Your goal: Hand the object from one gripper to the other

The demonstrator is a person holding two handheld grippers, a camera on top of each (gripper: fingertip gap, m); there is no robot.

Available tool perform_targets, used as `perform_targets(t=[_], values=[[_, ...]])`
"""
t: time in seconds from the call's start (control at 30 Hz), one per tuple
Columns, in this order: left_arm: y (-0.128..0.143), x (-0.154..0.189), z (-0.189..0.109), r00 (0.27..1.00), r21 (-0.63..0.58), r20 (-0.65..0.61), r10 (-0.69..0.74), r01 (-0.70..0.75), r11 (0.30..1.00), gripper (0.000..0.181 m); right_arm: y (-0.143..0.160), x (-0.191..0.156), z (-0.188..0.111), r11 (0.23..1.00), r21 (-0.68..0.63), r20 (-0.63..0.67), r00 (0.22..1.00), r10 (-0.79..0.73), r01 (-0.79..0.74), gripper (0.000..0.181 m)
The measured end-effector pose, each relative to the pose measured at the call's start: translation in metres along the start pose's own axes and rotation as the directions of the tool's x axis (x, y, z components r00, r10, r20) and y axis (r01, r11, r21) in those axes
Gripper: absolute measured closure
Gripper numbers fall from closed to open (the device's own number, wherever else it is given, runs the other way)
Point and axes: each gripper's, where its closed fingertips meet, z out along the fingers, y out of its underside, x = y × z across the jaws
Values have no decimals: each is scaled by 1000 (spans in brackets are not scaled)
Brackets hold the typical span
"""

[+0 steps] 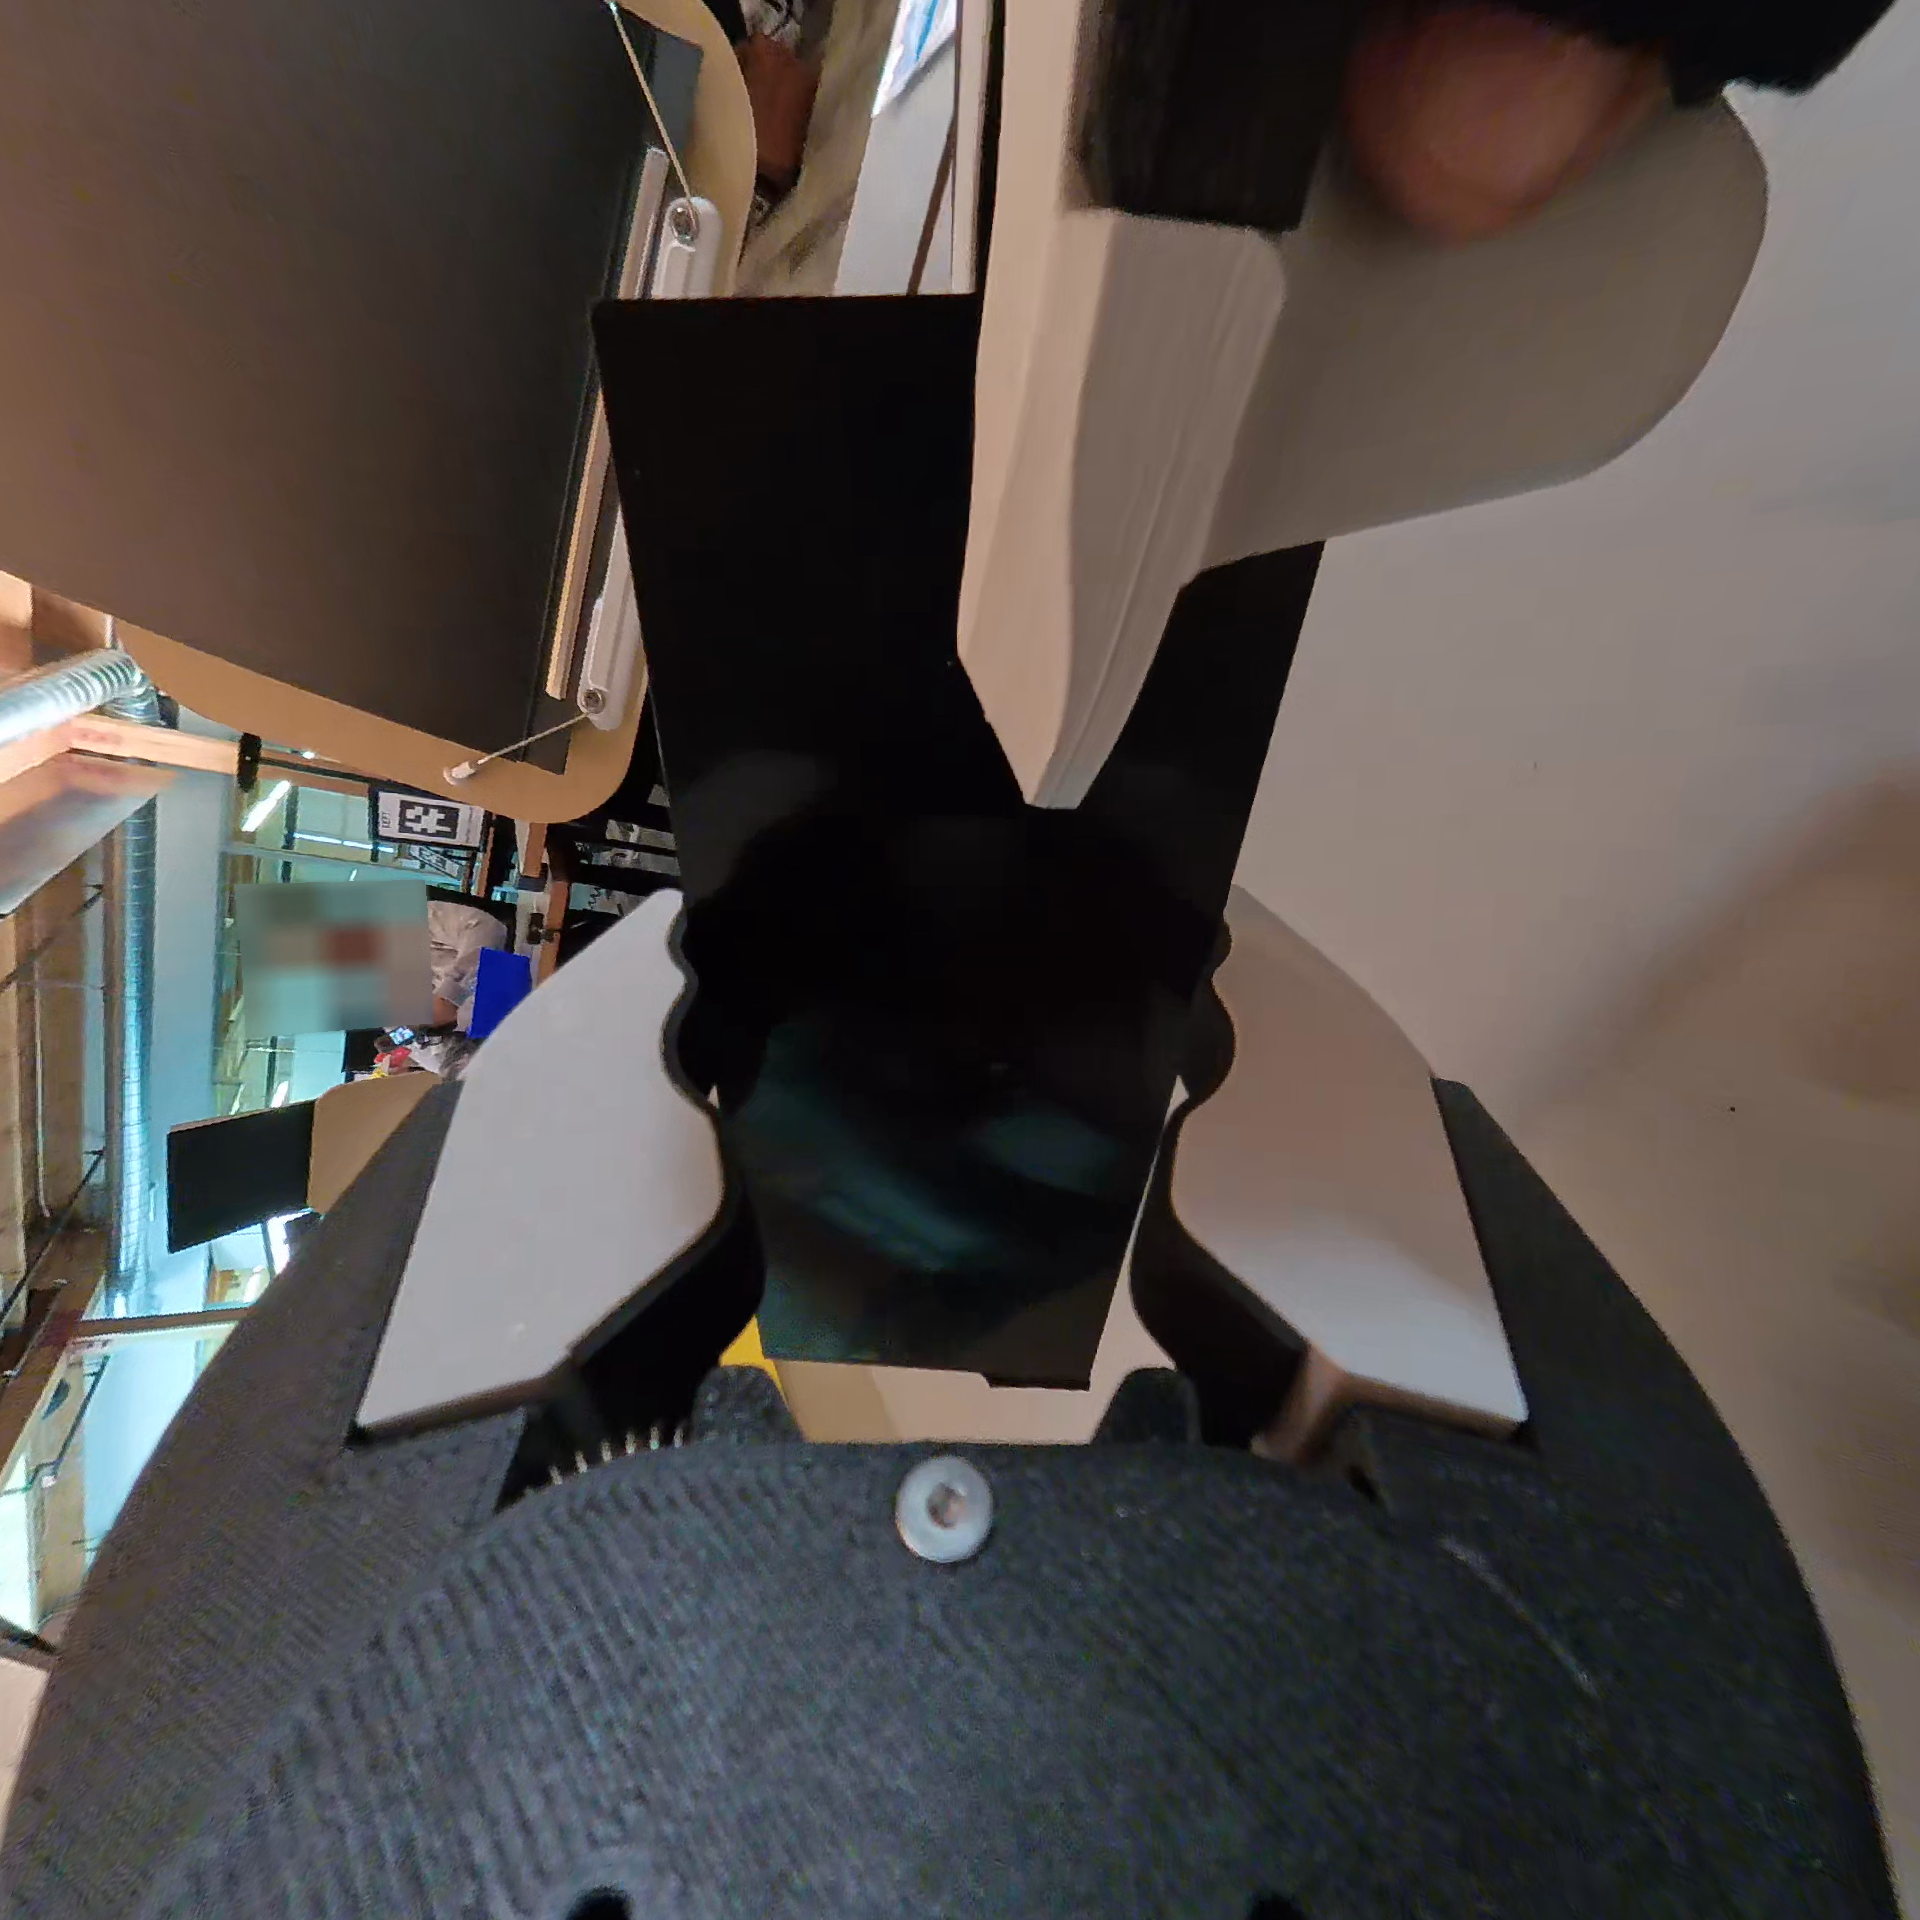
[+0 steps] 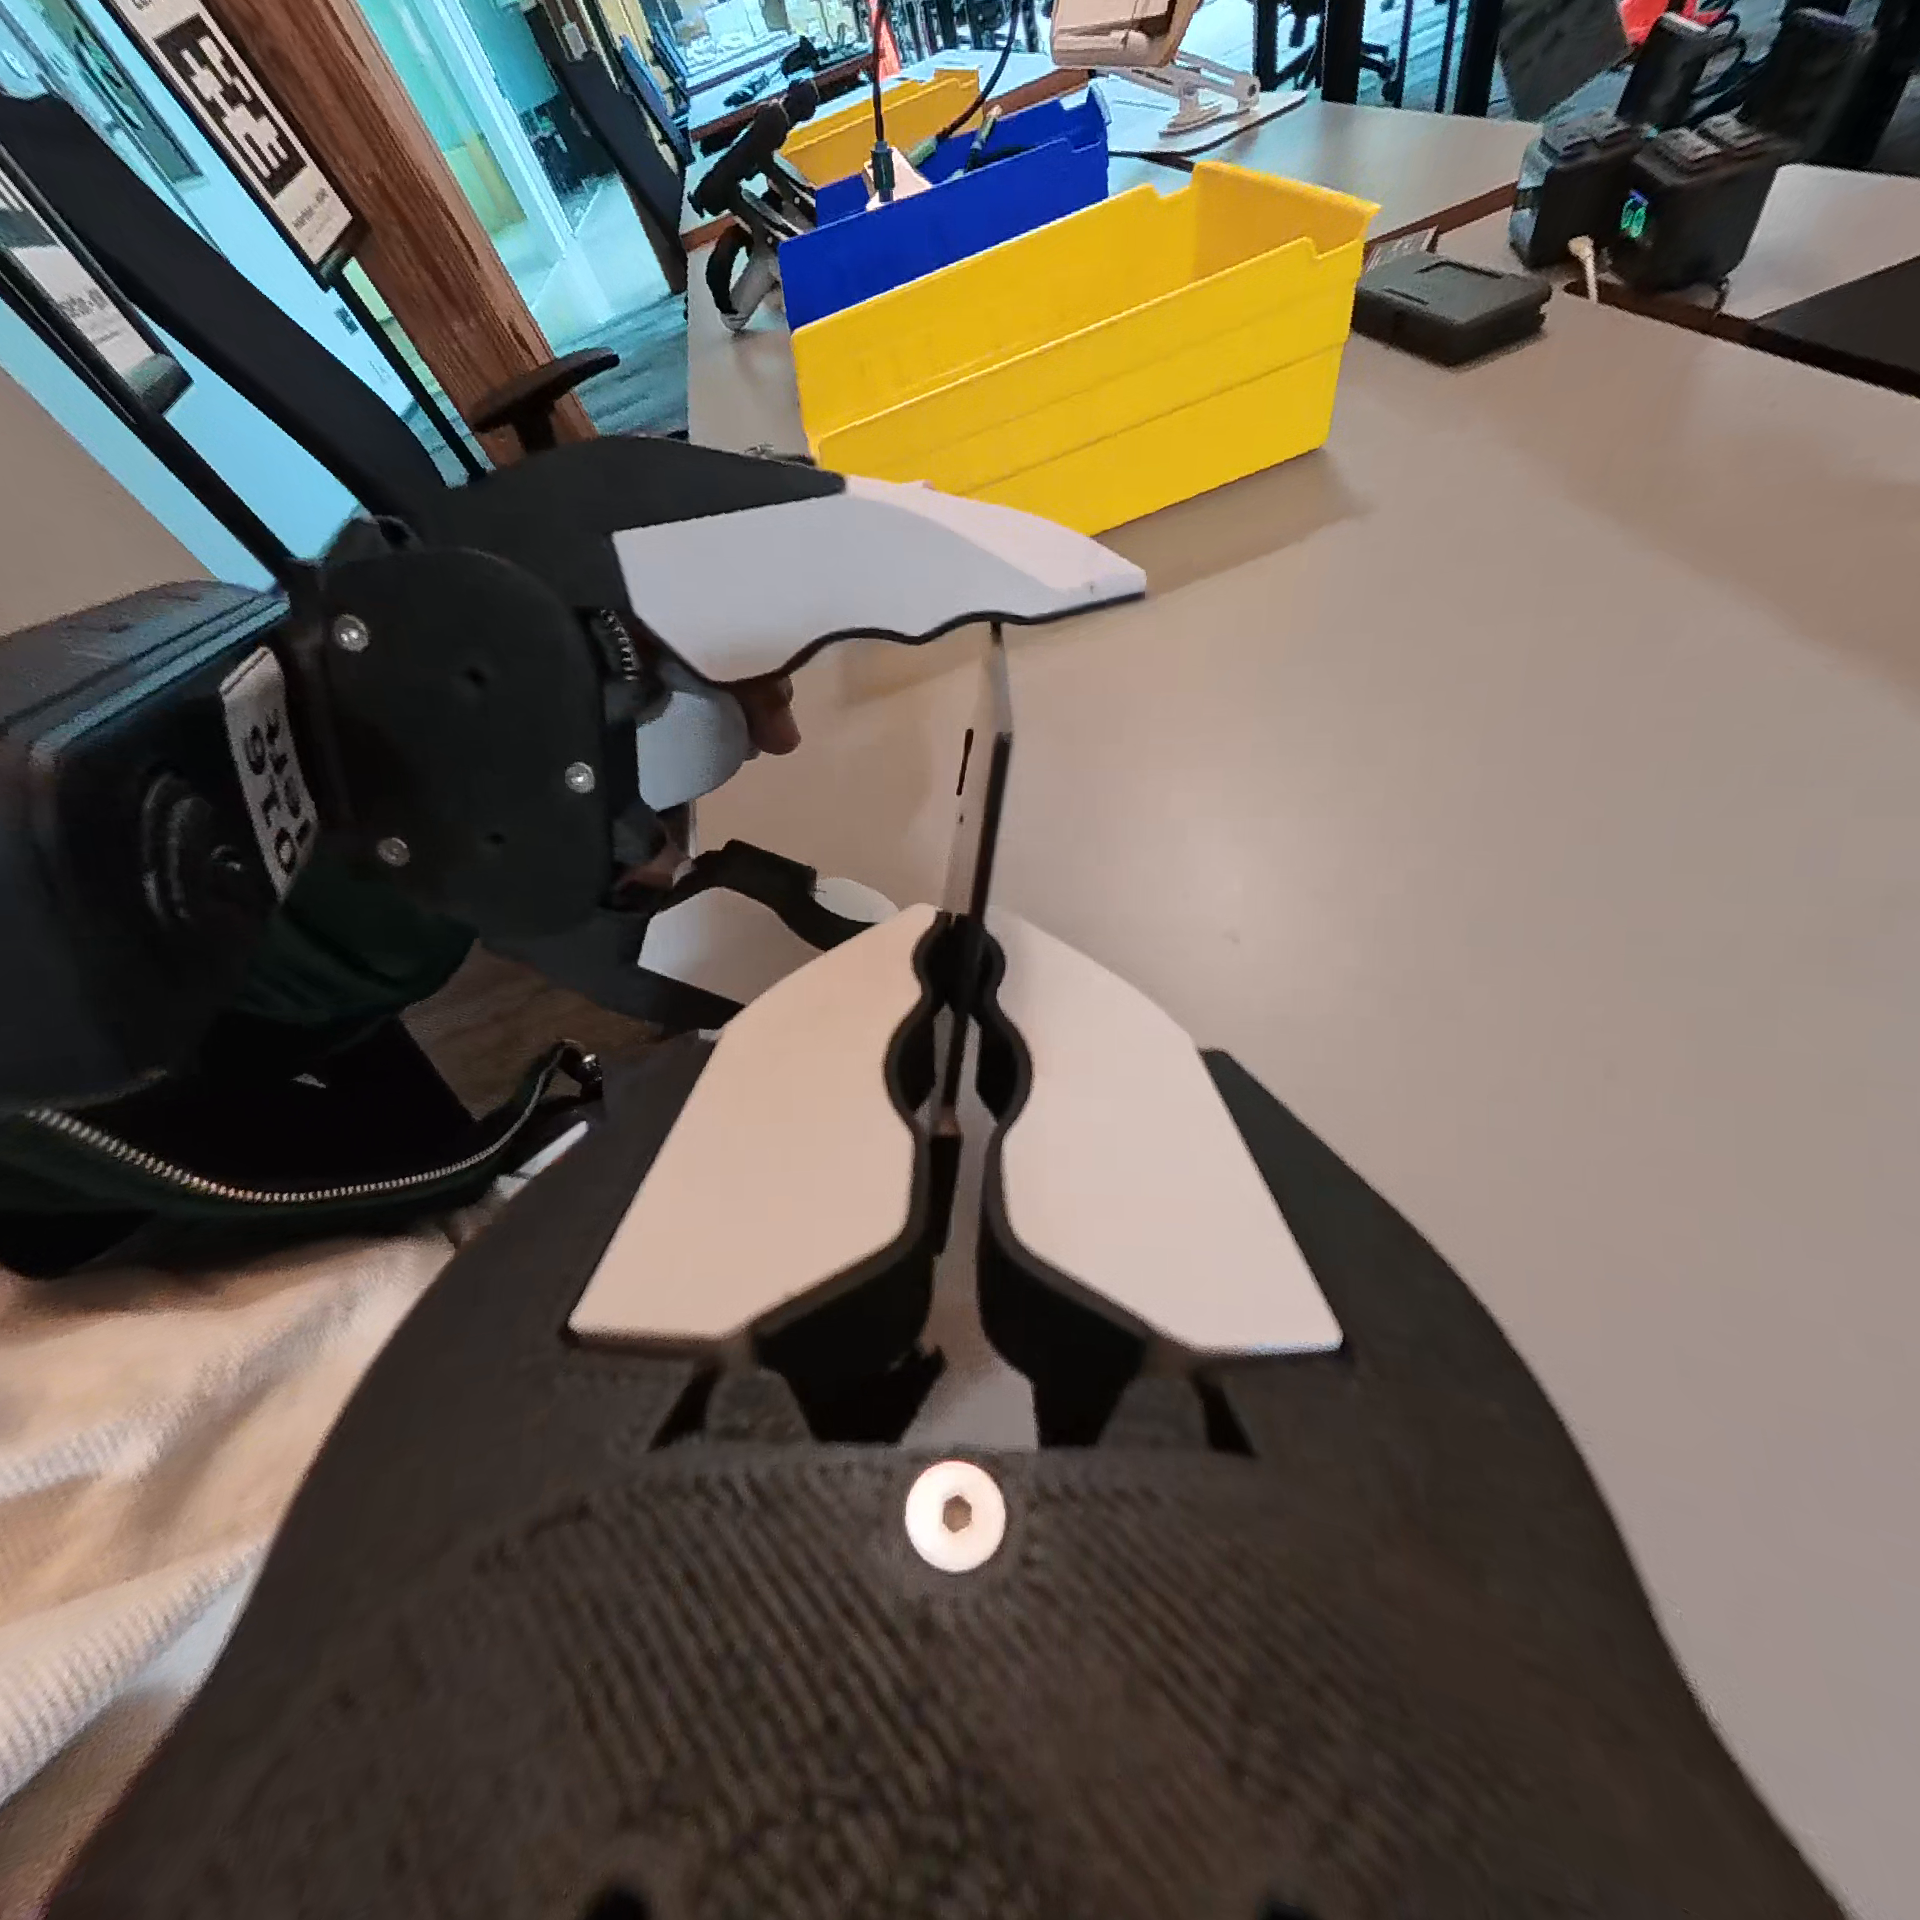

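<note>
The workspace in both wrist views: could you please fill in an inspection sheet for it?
Surface: grey table.
Job's things: thin black slab, held off the table.
Clutter: yellow bin, blue bin, black case, all at the far side.
Grippers: right gripper shut on the slab's faces; left gripper straddles its edges, contact unclear.
Cables: dark cable rising from the blue bin.
Surroundings: wooden post, office chair.

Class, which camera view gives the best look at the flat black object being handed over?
The left wrist view: the flat black object faces the camera, broad and glossy, between the left hand-held gripper fingers. The right wrist view shows only its thin edge.
</note>
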Motion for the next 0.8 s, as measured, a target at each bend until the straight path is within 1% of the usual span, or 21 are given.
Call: perform_targets(t=[0.1, 0.17, 0.2, 0.27, 0.3, 0.33, 0.37, 0.4, 0.43, 0.47, 0.5, 0.57, 0.6, 0.63, 0.67, 0.7, 0.77, 0.8], values=[[-2, -6, -2, 999, 23, 24, -21, 21, 1000, 86, -4, 5, -6, 1000, 29, -8, 1000, 5, -4, 179], [3, -21, -4, 994, 39, 68, -80, 77, 996, 75, -8, 12, -14, 999, 48, -41, 999, -3, 5, 180], [8, -30, -6, 988, 45, 78, -135, 131, 990, 70, -12, 15, -19, 998, 68, -53, 999, -2, 5, 180], [19, -45, -9, 956, 76, 47, -291, 287, 955, 68, -20, 23, -32, 992, 125, -66, 998, 18, -9, 180], [24, -50, -10, 924, 101, 10, -383, 380, 919, 67, -25, 25, -38, 987, 158, -64, 998, 30, -19, 179], [28, -54, -11, 878, 131, -49, -476, 478, 868, 66, -29, 28, -44, 981, 191, -54, 998, 45, -34, 180], [30, -57, -12, 816, 156, -120, -566, 579, 801, 65, -33, 29, -50, 973, 224, -37, 997, 60, -51, 180], [30, -58, -13, 739, 175, -205, -642, 673, 719, 64, -37, 30, -55, 965, 254, -16, 997, 74, -68, 180], [27, -56, -15, 649, 182, -316, -692, 758, 627, 68, -40, 29, -59, 956, 279, 11, 996, 86, -85, 180], [23, -53, -17, 539, 164, -436, -721, 835, 525, 70, -42, 27, -61, 950, 297, 44, 995, 92, -101, 180], [17, -50, -20, 413, 127, -547, -728, 901, 415, 71, -43, 24, -62, 946, 301, 81, 991, 102, -122, 180], [6, -51, -29, 166, 46, -727, -667, 980, 193, 75, -43, 18, -60, 943, 301, 137, 985, 103, -140, 180], [2, -54, -35, 64, 7, -795, -603, 995, 97, 86, -43, 14, -58, 945, 294, 154, 983, 99, -142, 180], [0, -56, -41, -20, -36, -843, -537, 999, 19, 96, -42, 11, -56, 948, 285, 173, 980, 95, -143, 180], [-2, -57, -44, -80, -76, -872, -483, 997, -28, 104, -41, 7, -54, 950, 278, 189, 978, 92, -144, 180], [-3, -55, -48, -114, -108, -892, -437, 993, -38, 114, -41, 5, -52, 951, 274, 202, 975, 91, -145, 180], [-8, -47, -52, -136, -143, -912, -386, 990, -11, 126, -41, 1, -50, 950, 269, 228, 969, 96, -157, 180], [-10, -45, -55, -131, -144, -923, -363, 990, 8, 140, -40, 0, -49, 949, 269, 237, 967, 99, -163, 180]])
